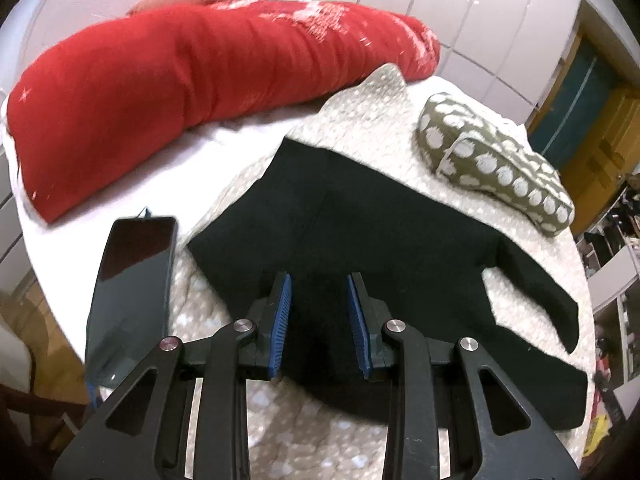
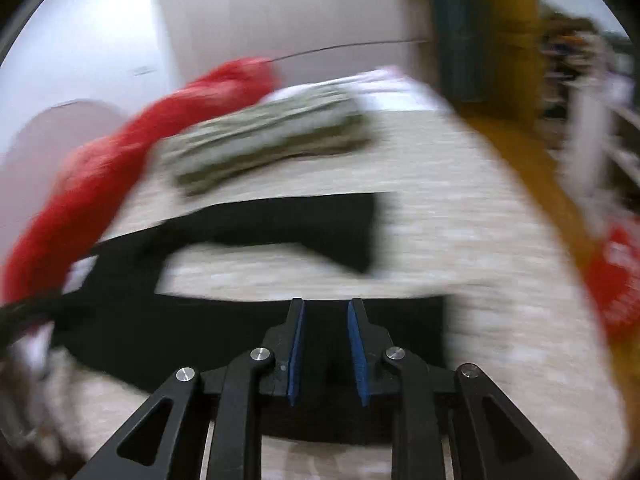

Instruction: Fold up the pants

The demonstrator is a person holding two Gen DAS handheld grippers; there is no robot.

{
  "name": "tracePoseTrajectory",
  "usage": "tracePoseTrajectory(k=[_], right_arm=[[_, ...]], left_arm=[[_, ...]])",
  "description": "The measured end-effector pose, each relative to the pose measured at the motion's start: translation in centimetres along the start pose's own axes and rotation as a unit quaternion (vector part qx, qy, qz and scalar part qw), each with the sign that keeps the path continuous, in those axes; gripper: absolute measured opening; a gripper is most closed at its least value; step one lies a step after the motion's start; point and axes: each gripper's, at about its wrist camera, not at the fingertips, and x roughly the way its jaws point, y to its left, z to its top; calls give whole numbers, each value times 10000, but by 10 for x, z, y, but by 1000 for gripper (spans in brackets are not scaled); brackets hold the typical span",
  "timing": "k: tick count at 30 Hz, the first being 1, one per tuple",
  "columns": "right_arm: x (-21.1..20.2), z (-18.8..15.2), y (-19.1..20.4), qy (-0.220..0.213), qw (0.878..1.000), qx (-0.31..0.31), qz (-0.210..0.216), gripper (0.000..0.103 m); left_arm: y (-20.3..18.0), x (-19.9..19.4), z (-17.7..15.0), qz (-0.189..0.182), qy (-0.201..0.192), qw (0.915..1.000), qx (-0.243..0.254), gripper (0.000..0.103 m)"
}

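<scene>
Black pants (image 1: pixel 360 220) lie spread; both grippers (image 1: pixel 319 280) (image 2: pixel 326 304) gape, empty (right view blurred); phone (image 1: pixel 132 288) probably snags.

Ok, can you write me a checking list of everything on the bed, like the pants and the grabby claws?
Surface: cream dotted blanket over a white sheet.
Job's things: black pants, spread flat, legs apart.
Clutter: red pillow, green dotted pillow, dark phone left of the pants.
Grippers: left gripper open above the pants; right gripper open above a pant leg, view blurred.
Cables: nothing seen.
Surroundings: white wardrobe doors, yellow door frame.
</scene>
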Motion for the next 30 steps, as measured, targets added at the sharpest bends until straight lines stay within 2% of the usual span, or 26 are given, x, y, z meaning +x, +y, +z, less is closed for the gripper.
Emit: tracePoseTrajectory(k=[1,3,6,8,10,12,15,17,19,20,22,24,27,30], right_arm=[[11,1,11,99,9996,-63,265,20],[41,-1,42,388,9957,-316,782,20],[80,-9,75,784,9882,-811,1037,20],[102,-15,87,1169,9817,-1012,1108,21],[103,-11,92,1175,9800,-1198,1067,22],[101,6,99,1149,9779,-1264,1206,23],[105,38,120,774,9750,-1420,1526,33],[122,64,148,571,9696,-1793,1566,36],[146,89,174,467,9606,-2216,1612,39],[161,98,188,535,9551,-2387,1672,43],[203,112,214,850,9401,-2754,1819,44],[235,120,230,1031,9275,-3135,1753,44],[269,123,235,1283,9133,-3520,1596,45],[299,119,229,1839,8995,-3609,1641,48]], left_arm=[[-3,2,2,-58,4,10000,22,47],[-9,8,4,-183,34,9998,53,55],[-18,26,4,-127,151,9996,208,55],[-18,45,3,-102,373,9990,213,55],[-16,67,1,-55,654,9976,200,55],[-13,84,0,53,853,9961,205,55],[-9,92,6,29,813,9965,202,55],[-6,96,14,-32,797,9967,151,55],[-3,102,21,29,792,9968,115,55],[1,106,25,63,810,9967,65,55],[4,110,32,17,810,9967,-34,55],[4,117,39,17,838,9965,15,55],[2,125,44,29,870,9961,119,55],[1,133,47,-29,902,9958,153,60]])
